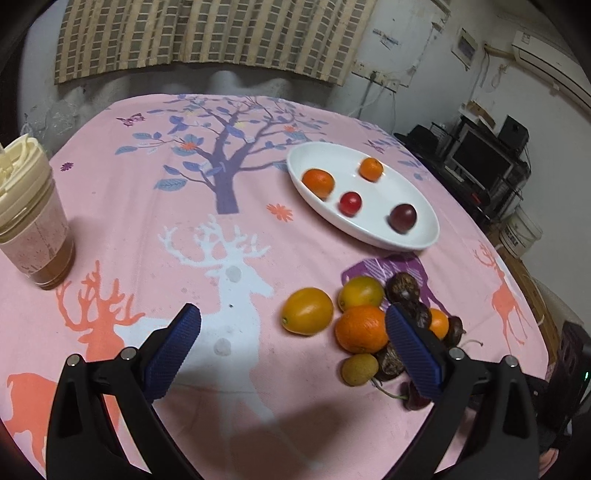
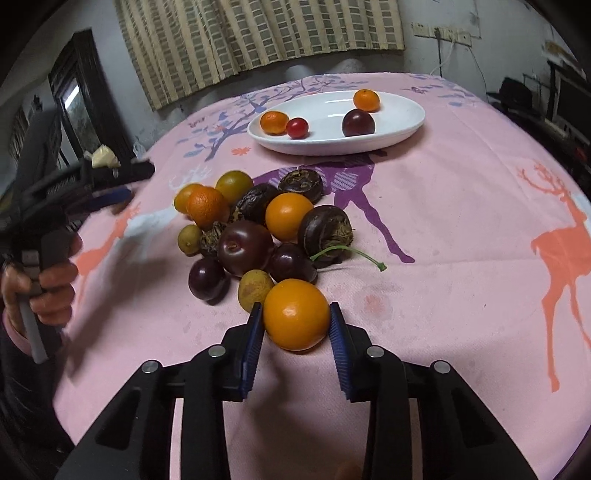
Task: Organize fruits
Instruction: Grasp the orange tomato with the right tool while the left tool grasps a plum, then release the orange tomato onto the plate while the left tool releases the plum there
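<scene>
The right gripper is pinching a round orange fruit at the near edge of the fruit pile on the pink worktop. The left gripper is spread wide and holds nothing. The white plate sits farther back.

No legible text, label or number anywhere.

Checked curtain on a grey wall, dark monitor on a rack, white bucket
</scene>
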Motion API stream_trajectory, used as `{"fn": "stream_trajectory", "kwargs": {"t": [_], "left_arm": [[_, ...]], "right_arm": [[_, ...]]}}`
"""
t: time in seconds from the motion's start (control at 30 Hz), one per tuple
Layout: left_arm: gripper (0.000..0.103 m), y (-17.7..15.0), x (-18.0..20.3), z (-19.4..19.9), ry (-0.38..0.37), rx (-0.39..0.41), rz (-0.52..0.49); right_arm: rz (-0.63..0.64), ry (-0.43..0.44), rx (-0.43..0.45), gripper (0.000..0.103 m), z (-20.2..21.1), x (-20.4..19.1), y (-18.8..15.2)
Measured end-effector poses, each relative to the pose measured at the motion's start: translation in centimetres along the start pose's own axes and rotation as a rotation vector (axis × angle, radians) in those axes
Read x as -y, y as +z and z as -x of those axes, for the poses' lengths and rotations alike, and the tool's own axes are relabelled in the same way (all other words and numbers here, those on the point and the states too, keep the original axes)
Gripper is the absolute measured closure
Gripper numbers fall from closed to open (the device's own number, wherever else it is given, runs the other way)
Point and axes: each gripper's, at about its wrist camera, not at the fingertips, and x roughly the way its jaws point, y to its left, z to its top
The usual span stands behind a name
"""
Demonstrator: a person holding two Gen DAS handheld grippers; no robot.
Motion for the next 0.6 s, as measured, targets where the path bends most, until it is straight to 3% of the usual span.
{"fn": "stream_trajectory", "kwargs": {"t": [0.13, 0.17, 0.2, 0.23, 0.3, 0.33, 0.6], "left_arm": [[0.006, -2.1, 2.6, 0.4, -0.139, -0.046, -0.092], [0.01, -3.0, 3.5, 0.6, -0.17, -0.054, -0.124], [0.023, -3.8, 4.4, 0.7, -0.186, -0.06, -0.153], [0.029, -4.9, 5.6, 0.5, -0.192, -0.077, -0.197], [0.052, -6.2, 7.5, 0.1, -0.184, -0.098, -0.264], [0.056, -6.6, 8.2, 0.0, -0.18, -0.102, -0.292], [0.069, -7.0, 9.9, -2.2, -0.114, -0.146, -0.348]], "right_arm": [[-0.053, 0.039, 0.074, 0.068, 1.1, 0.9, -0.1], [-0.058, 0.047, 0.088, 0.068, 1.4, 1.0, -0.1], [-0.066, 0.053, 0.1, 0.068, 1.5, 1.1, -0.1], [-0.078, 0.057, 0.106, 0.068, 1.6, 1.3, -0.1], [-0.095, 0.056, 0.107, 0.068, 1.5, 1.6, 0.0], [-0.1, 0.057, 0.108, 0.068, 1.4, 1.7, 0.1], [-0.1, 0.08, 0.133, 0.068, 1.9, 1.7, 0.0]]}}
